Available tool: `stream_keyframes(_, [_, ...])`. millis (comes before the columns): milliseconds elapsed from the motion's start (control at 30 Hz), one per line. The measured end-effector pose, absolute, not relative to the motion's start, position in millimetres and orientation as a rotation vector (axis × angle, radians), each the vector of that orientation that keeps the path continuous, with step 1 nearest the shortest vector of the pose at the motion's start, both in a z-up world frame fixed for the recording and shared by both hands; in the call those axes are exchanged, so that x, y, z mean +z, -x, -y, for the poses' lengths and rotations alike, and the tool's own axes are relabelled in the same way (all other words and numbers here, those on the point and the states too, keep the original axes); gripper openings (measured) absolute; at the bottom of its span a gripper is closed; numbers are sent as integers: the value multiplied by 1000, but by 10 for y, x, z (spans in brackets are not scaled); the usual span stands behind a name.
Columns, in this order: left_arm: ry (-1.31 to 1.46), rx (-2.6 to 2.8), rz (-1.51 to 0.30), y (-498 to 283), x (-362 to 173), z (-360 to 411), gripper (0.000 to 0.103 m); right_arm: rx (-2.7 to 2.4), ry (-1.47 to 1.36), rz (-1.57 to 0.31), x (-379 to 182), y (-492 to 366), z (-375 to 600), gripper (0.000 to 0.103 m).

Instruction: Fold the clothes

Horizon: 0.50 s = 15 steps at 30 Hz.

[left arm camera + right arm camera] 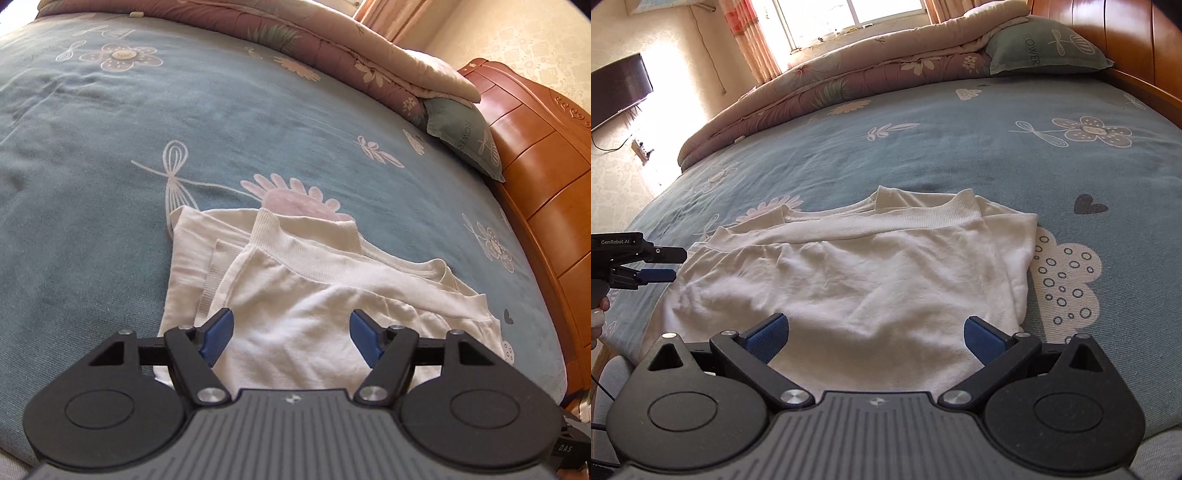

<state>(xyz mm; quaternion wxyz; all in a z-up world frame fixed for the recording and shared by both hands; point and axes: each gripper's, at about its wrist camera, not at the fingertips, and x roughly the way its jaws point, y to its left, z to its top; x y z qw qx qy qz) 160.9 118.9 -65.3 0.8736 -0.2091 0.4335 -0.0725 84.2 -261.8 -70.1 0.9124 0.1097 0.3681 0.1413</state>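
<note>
A: Item one, left claw (pixel 291 338): jaws spread wide, nothing between them, hanging just above the near left part of the white garment (pixel 295 295). Item two, right claw (pixel 877 338): jaws likewise wide apart and holding nothing, over the near right part of the same cloth.

B: And the garment's entry?

A: White garment, lying on the blue flowered bedsheet (pixel 110 166) near the bed's front edge. Sides appear turned inward, ribbed bands (pixel 923 218) showing at the far end. It looks partly folded; whether a further fold is due or the claws have just let it go, these views do not settle.

B: Handling note, if another fold follows?

A: In my judgement, pinch one layer stack cleanly at each near corner, lift both level, and lay the edge square to the ribbed end; the cloth is soft and creased, so smooth it afterwards.

B: Margins?

A: Left: open sheet. Far: rolled quilt (pixel 812 92), well apart. Right: pillow (pixel 465 140) and wooden headboard (pixel 535 166), apart from the cloth's right edge.
</note>
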Motion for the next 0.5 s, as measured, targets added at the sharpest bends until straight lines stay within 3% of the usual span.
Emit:
stream_keyframes(67, [497, -111, -942, -1606, -751, -1296, 66, 302, -232, -752, -685, -817, 2597, 103])
stream_keyframes(367, [462, -188, -911, -1279, -464, -1137, 68, 352, -259, -721, -612, -706, 2504, 103])
stream_keyframes(500, [454, -123, -996, -1233, -651, -1122, 68, 349, -264, -700, -529, -620, 2521, 103])
